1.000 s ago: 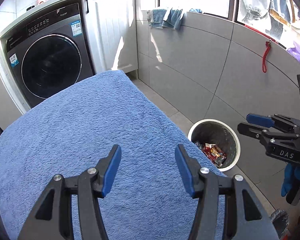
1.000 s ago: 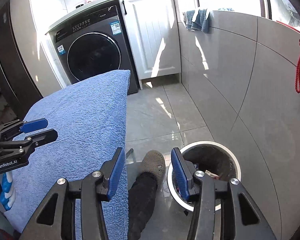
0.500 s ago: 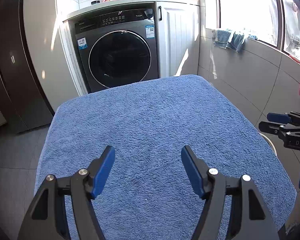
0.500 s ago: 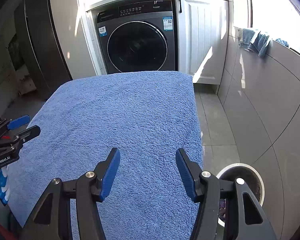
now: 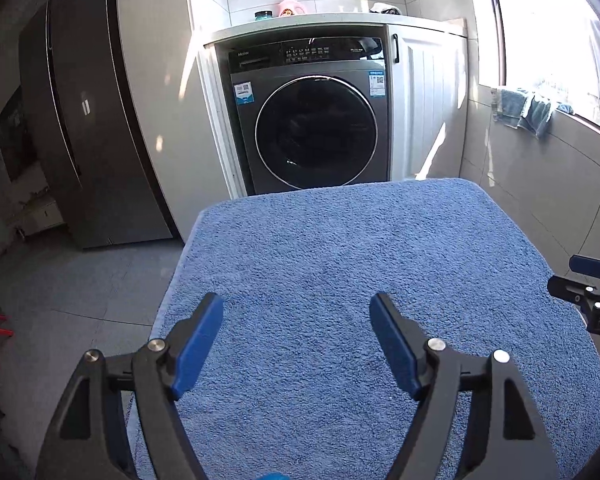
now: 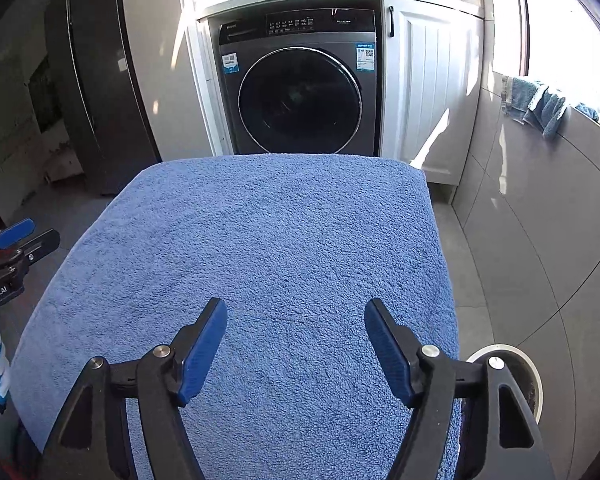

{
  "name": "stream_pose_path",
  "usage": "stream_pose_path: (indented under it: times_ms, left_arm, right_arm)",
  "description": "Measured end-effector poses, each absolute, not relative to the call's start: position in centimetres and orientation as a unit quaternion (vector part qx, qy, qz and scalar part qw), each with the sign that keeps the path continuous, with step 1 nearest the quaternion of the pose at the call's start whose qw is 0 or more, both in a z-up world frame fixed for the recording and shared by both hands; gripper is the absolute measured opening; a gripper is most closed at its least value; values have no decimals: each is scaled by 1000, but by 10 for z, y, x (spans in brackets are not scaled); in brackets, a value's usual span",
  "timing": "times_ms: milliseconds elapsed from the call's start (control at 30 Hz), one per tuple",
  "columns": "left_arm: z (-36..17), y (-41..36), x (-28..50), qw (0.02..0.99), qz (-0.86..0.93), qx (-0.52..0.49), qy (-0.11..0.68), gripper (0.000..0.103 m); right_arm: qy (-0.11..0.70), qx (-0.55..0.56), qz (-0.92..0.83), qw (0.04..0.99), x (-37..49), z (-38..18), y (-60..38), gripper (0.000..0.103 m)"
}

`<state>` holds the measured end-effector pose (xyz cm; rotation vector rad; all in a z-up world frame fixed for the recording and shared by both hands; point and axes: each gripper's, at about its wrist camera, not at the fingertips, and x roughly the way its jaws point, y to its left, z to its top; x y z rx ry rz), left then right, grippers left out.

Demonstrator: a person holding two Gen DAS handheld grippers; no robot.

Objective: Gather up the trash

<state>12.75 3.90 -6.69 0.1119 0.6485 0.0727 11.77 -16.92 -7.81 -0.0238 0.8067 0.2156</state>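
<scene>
A table covered with a blue towel (image 5: 360,280) fills the middle of both views (image 6: 260,248); no trash shows on it. My left gripper (image 5: 296,316) is open and empty above the towel's near left part. My right gripper (image 6: 294,320) is open and empty above the towel's near right part. A white-rimmed trash bin (image 6: 528,364) stands on the floor at the table's right side, mostly hidden behind my right gripper's finger. The right gripper also shows at the right edge of the left wrist view (image 5: 584,280), the left one at the left edge of the right wrist view (image 6: 24,236).
A dark washing machine (image 5: 312,120) stands under a white counter behind the table, with a white cabinet (image 6: 432,80) to its right. A dark fridge (image 5: 88,120) is at the left. A tiled wall (image 6: 540,208) with blue cloths (image 6: 536,104) runs along the right.
Both grippers swung left and up from the bin side to face straight across the towel at the washing machine. The bin left the left wrist view. Both stayed open.
</scene>
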Motion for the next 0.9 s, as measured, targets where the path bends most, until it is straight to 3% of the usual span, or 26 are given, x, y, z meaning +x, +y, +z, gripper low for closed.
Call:
stream_pose_path:
  times_ms: [433, 900]
  left_arm:
    - [-54, 39, 128, 953, 39, 44, 299, 79]
    - [-31, 38, 131, 960, 53, 35, 274, 84]
  right_arm:
    - [334, -15, 40, 942, 112, -45, -186, 85]
    - [315, -8, 20, 949, 106, -36, -199, 88]
